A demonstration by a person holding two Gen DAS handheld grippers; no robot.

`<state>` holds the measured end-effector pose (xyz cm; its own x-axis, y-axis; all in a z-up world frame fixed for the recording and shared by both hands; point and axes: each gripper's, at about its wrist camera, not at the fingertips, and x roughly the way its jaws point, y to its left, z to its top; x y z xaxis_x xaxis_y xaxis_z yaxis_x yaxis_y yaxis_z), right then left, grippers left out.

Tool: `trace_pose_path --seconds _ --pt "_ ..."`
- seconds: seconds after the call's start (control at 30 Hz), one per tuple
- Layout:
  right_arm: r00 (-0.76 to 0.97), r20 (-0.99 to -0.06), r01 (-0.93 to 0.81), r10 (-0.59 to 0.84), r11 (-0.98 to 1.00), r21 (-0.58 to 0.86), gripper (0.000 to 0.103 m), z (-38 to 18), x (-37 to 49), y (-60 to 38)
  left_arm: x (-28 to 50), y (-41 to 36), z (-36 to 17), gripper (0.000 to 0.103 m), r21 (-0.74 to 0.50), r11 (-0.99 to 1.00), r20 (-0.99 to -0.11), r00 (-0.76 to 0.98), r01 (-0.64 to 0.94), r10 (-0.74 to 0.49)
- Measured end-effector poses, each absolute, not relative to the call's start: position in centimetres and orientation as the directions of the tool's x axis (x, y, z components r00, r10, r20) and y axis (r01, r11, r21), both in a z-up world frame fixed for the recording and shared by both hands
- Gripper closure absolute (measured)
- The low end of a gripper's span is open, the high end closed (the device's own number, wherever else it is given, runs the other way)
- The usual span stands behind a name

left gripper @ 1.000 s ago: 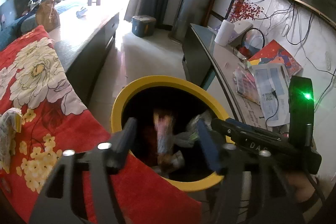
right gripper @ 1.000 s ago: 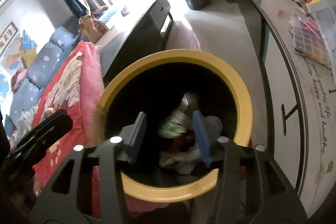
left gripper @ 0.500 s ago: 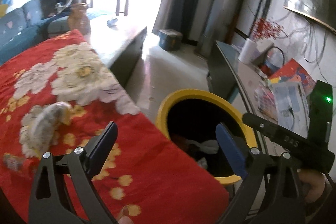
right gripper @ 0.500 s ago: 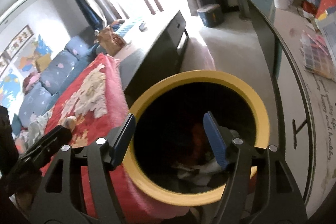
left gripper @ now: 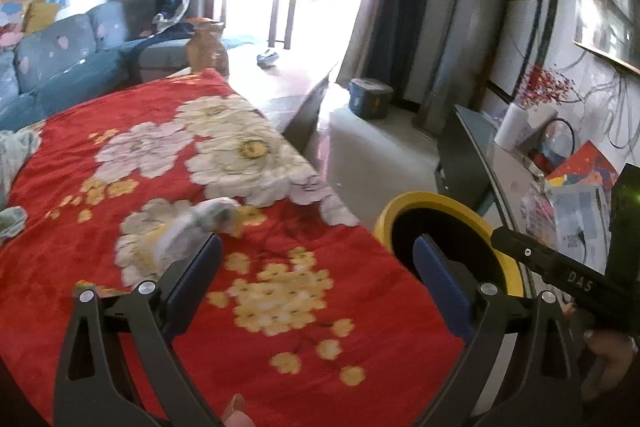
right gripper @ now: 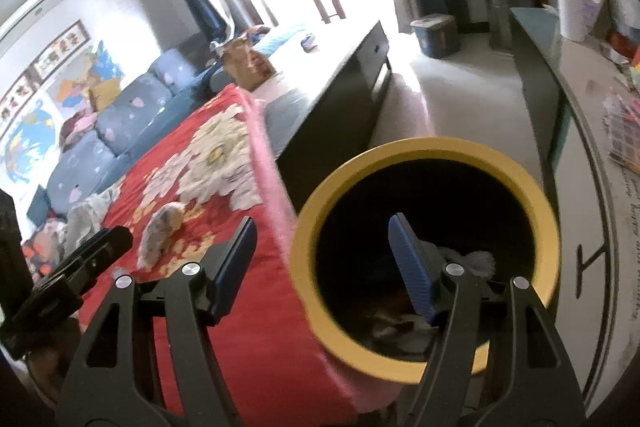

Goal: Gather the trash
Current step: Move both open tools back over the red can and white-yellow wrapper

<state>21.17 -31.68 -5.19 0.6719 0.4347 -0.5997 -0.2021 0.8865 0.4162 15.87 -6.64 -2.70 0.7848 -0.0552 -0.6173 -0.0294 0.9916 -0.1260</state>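
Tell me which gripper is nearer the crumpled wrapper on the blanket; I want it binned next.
Left. The left gripper hangs over the blanket just short of the wrapper; the right gripper is at the bin, farther off.

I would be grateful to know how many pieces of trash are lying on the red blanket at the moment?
At least 3: one crumpled wrapper mid-blanket just ahead of the left gripper, and two pale scraps at the blanket's far-left edge. More may sit beyond that edge, partly out of view.

Bin [right gripper: 424, 155] mouth unobstructed; crumpled wrapper [left gripper: 192, 227] lies exposed on blanket [left gripper: 280, 307].
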Motion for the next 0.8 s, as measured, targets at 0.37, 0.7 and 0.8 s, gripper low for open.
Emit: trace_pose_path --seconds 0.37,0.7,0.8 --pt "0.624 -0.604 -0.31 0.497 0.866 0.393 0.041 -4.0 20.7 -26.3 13.5 -2.3 -2.3 0.009 -0.13 0.983 -0.613 0.789 -0.129 0.023" --pt "0.576 -0.614 -0.394 0.54 0.841 0.371 0.041 -3.1 21.5 -20.9 11.6 2.4 -3.3 0.009 -0.161 0.956 -0.639 0.765 -0.244 0.087" --pt "0.559 -0.623 -0.416 0.548 0.835 0.361 0.041 -3.1 22.1 -18.8 10.8 4.0 -3.9 0.009 -0.192 0.94 -0.652 0.752 -0.281 0.092"
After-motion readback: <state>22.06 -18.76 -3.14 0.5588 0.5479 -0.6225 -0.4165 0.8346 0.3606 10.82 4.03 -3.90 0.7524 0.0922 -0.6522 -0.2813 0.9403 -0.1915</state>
